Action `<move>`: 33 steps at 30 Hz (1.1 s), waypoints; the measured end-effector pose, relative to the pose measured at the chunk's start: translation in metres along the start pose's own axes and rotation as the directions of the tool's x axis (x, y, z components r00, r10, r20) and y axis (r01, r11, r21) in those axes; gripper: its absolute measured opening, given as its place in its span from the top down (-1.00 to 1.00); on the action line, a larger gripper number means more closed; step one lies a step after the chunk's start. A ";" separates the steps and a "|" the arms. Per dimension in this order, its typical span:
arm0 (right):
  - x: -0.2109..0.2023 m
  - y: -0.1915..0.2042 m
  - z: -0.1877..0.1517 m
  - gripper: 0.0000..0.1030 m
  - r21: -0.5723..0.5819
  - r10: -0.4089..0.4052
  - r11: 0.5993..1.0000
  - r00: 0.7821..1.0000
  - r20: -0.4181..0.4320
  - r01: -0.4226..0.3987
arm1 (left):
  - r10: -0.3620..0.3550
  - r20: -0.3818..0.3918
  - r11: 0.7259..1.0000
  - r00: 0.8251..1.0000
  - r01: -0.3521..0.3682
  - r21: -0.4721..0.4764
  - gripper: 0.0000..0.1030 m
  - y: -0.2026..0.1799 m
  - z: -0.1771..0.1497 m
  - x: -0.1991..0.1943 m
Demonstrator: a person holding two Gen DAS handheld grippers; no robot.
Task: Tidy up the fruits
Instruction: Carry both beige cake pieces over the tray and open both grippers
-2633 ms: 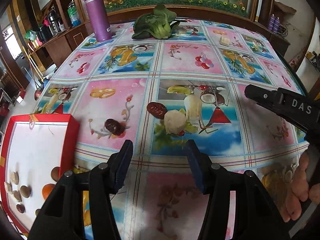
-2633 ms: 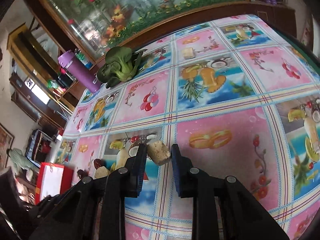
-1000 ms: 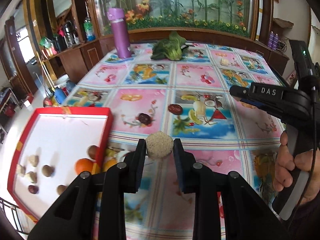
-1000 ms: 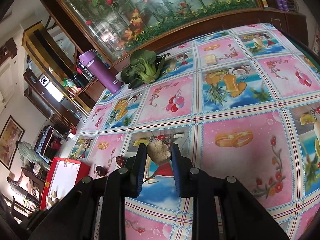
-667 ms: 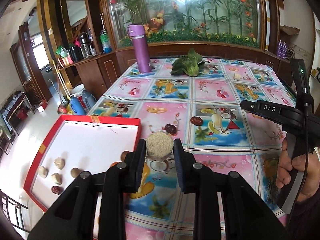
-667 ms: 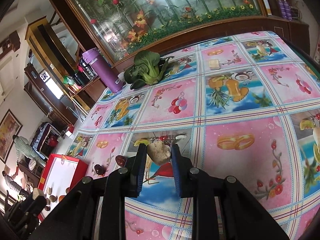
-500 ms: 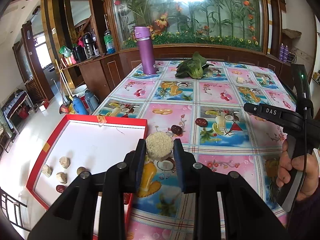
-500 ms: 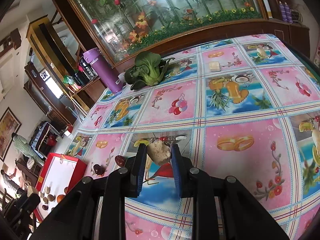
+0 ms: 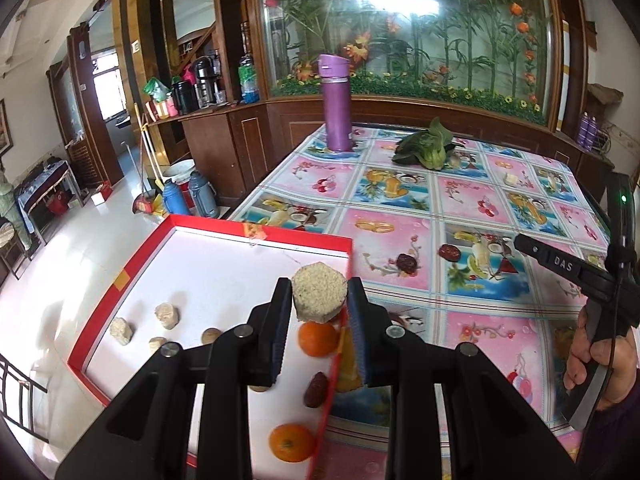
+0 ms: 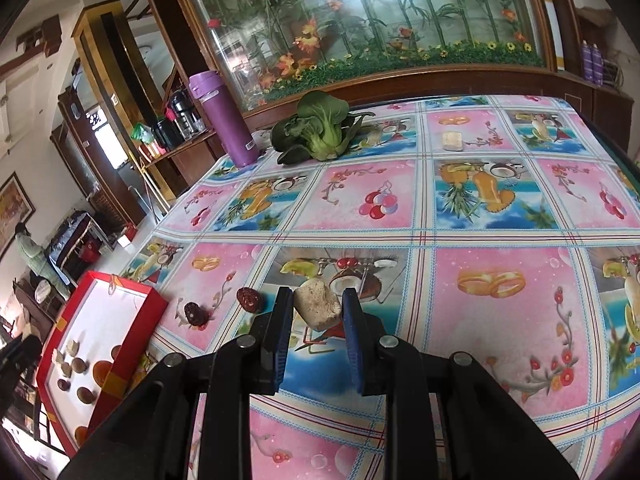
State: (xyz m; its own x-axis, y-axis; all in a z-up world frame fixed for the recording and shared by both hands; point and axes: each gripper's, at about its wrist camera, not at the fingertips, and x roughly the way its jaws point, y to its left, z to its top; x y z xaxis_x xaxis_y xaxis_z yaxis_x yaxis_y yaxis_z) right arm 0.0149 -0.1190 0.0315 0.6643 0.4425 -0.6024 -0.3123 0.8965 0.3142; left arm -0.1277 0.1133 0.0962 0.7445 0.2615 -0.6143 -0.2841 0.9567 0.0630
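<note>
My left gripper (image 9: 319,300) is shut on a pale, grainy round chunk (image 9: 319,295), held above the right edge of the red-rimmed tray (image 9: 120,280). In the tray lie two oranges (image 9: 318,338), a date (image 9: 316,389) and several pale and brown pieces (image 9: 167,315). My right gripper (image 10: 318,306) is shut on a beige chunk (image 10: 318,309), held above the patterned tablecloth. Two dark red dates (image 10: 249,299) lie on the cloth just left of it. The tray (image 10: 144,300) shows at the far left in the right wrist view.
A purple flask (image 9: 337,102) and a green leafy vegetable (image 9: 426,148) stand at the table's far end. A small pale cube (image 10: 452,141) lies near the far right. A hand (image 9: 600,360) holds the right gripper's handle. Floor and flasks (image 9: 188,196) lie beyond the table's left edge.
My left gripper closed on the pale round chunk, lifted it off the cloth and carried it left over the tray's edge. The right gripper kept its beige chunk, rising slightly.
</note>
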 end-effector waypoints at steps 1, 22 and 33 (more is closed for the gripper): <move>0.001 0.001 -0.001 0.54 -0.002 0.002 1.000 1.000 -0.004 -0.002 | 0.003 0.000 1.000 1.000 -0.003 -0.009 0.42 0.004 0.000 0.001; 0.022 0.121 -0.015 0.54 -0.011 0.243 0.969 0.965 -0.099 -0.245 | 0.054 -0.025 0.989 0.998 -0.056 -0.135 0.42 0.089 -0.009 0.021; 0.059 0.219 -0.010 0.54 -0.146 0.312 0.928 0.928 -0.202 -0.344 | 0.197 -0.089 0.969 0.976 -0.208 -0.133 0.42 0.176 0.024 0.061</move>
State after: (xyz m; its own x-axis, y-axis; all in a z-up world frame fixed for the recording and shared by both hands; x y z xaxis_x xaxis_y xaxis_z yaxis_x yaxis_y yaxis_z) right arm -0.0206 0.1034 0.0573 0.3816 0.6948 -0.6096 -0.6174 0.6824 0.3913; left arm -0.1182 0.3003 0.0885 0.6172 0.4323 -0.6573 -0.5104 0.8558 0.0836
